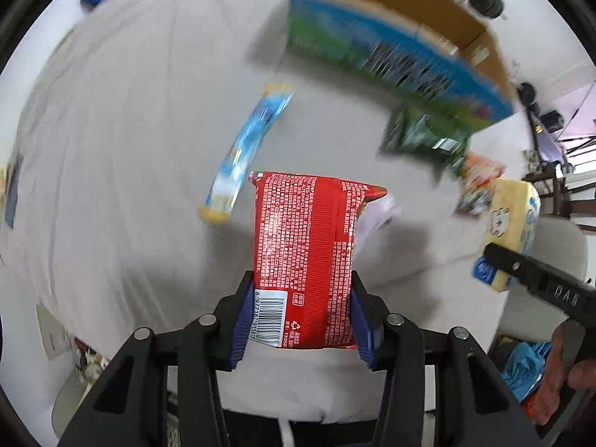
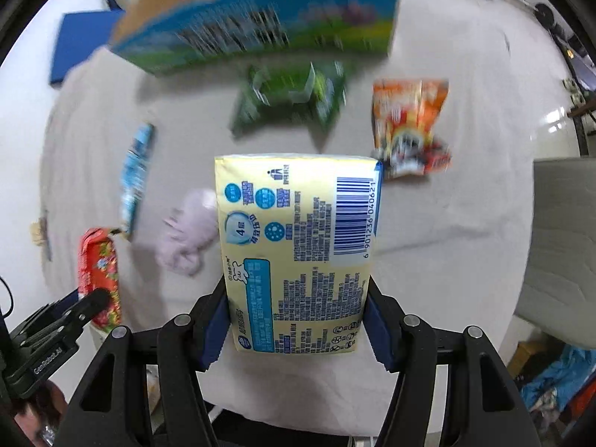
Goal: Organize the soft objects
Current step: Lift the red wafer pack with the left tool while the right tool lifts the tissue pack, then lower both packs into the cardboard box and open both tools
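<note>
My left gripper (image 1: 301, 298) is shut on a red soft packet (image 1: 305, 253) and holds it above the white cloth-covered table (image 1: 130, 141). My right gripper (image 2: 298, 316) is shut on a yellow tissue pack (image 2: 298, 246), also held above the table. In the left wrist view the yellow pack (image 1: 512, 219) and the right gripper show at far right. In the right wrist view the red packet (image 2: 98, 272) and the left gripper show at lower left. An open cardboard box (image 2: 260, 26) with blue-green print stands at the back.
On the table lie a long blue packet (image 2: 136, 175), a green bag (image 2: 290, 100), an orange bag (image 2: 409, 126) and a crumpled pale pink cloth (image 2: 190, 231). A blue mat (image 2: 82, 44) lies on the floor at back left. A grey chair (image 2: 562, 246) stands at the right.
</note>
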`<state>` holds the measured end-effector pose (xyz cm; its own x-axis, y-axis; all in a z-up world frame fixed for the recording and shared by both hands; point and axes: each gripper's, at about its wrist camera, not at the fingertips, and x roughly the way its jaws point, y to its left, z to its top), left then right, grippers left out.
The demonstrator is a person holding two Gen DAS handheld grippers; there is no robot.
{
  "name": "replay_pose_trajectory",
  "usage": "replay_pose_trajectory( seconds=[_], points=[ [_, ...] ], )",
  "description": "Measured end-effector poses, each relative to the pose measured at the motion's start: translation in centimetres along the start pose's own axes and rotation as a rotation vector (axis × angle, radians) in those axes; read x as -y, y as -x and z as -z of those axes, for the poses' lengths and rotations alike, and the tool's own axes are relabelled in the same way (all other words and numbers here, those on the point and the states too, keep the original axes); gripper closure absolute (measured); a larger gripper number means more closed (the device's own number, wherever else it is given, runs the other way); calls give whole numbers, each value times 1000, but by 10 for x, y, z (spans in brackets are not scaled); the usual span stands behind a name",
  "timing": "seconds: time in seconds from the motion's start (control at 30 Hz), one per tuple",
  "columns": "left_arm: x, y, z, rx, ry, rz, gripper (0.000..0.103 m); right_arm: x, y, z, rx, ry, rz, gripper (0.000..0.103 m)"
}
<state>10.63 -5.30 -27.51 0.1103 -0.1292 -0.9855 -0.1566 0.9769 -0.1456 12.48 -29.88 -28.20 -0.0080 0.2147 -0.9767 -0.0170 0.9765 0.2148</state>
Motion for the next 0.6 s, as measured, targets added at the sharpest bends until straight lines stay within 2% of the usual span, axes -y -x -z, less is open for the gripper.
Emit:
replay_pose_trajectory(
  seconds=[0.17,0.3,0.5,0.6],
  points=[
    [40,53,-59,123,-85,25,60,-5,67,-23,120,21,-10,38],
    [69,72,-117,178,-144,62,60,-11,112,-55,201,31,-9,38],
    [101,57,-212,203,-206,107,60,-7,140,-121,265,0,38,38],
    [111,36,-260,177,-214,121,60,-2,128,-166,273,-28,58,38]
  ],
)
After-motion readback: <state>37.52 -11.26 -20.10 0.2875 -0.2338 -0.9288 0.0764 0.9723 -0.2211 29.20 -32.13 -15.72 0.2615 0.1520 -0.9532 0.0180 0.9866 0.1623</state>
